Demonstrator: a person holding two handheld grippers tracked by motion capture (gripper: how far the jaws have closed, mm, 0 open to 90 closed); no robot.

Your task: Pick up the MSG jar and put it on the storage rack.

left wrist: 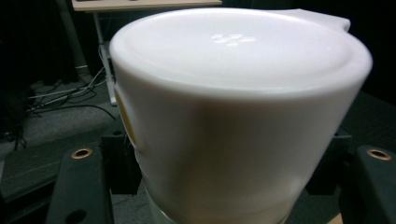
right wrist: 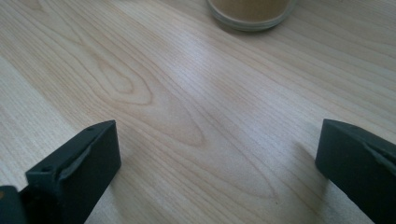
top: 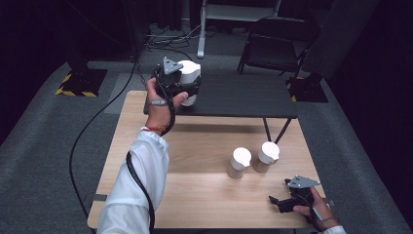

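Left gripper [top: 187, 87] clamps white-lidded jar [top: 191, 73] above black shelf [top: 243, 97], likely for placing; right gripper [top: 280, 202] wide open, empty, resting near two jars [top: 253, 160].

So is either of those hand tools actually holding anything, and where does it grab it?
The left tool clamps a white-lidded jar by its sides, around the lid. The right tool is open over the wooden table, holding nothing.

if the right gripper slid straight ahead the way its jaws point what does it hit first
Probably the nearer white-lidded glass jar of tan powder: the right gripper has open jaws low over the wooden table, bare wood between. The line may pass slightly left.
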